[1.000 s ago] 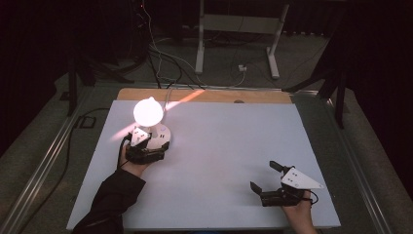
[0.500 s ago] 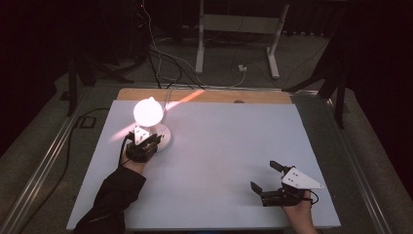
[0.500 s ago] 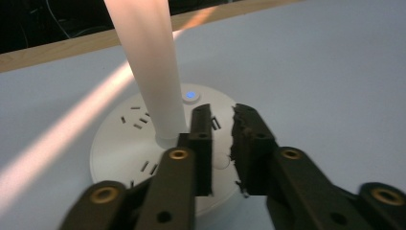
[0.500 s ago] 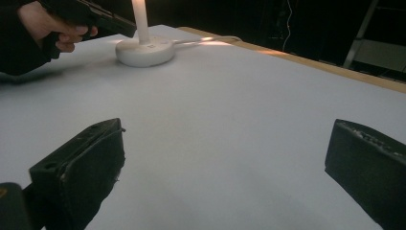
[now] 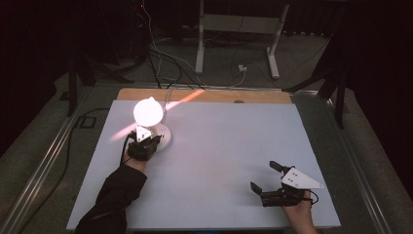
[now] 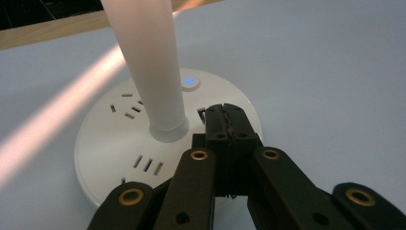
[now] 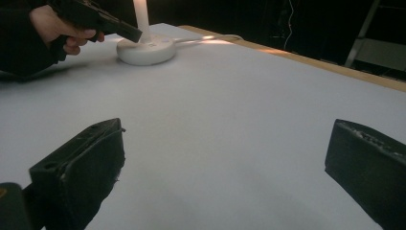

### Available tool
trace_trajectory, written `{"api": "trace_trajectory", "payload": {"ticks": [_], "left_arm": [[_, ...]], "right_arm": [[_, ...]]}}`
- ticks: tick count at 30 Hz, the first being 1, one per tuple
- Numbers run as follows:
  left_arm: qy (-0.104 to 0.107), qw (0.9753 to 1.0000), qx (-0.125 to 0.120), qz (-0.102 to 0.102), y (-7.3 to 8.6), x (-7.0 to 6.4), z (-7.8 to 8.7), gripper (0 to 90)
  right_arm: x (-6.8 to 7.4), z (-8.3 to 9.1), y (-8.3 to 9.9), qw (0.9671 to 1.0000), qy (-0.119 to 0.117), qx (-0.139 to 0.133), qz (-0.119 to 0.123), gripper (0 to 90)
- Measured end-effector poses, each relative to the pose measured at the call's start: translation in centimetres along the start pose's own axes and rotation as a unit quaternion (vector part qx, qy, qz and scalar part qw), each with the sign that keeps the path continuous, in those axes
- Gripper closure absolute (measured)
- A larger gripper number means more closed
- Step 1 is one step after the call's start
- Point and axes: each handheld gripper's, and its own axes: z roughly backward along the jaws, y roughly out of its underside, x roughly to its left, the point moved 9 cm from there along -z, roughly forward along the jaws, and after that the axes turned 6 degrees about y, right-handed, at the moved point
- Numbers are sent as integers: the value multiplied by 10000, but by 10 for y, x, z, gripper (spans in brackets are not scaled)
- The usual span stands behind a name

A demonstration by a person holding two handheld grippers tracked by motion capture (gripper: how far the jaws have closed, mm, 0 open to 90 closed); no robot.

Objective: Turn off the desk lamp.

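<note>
Right gripper lower right of high view, jaws wide, holding nothing, over white table. Left gripper upper left, jaws closed together, tips over round base of lit desk lamp, near blue button.

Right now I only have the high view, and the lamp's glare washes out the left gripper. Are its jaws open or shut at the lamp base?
Observer: Shut. The left gripper has its jaws pressed together, tips over the white lamp base, close beside the stem.
Operator: Any switch near it?
Observer: Yes, a small round button glowing blue sits on the base just beyond the tips. I cannot tell whether the tips touch the base.
Operator: And the right gripper?
Observer: The right gripper has its jaws wide open with nothing between them, above the white table.
</note>
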Motion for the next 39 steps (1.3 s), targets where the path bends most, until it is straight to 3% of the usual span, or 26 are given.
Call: {"api": "trace_trajectory", "payload": {"ticks": [22, 27, 31, 39], "left_arm": [[45, 9998, 183, -70, 4, -2, -3, 900], [35, 9999, 148, -10, 4, -1, -3, 900], [90, 9999, -75, -18, -8, -3, 6, 900], [109, 9998, -193, -3, -16, -2, 14, 900]], "right_arm": [[0, 0, 0, 10000, -1, 14, 10, 0], [0, 0, 0, 10000, -7, 18, 18, 0], [-1, 0, 0, 10000, 5, 8, 4, 0], [0, 0, 0, 10000, -4, 4, 21, 0]]}}
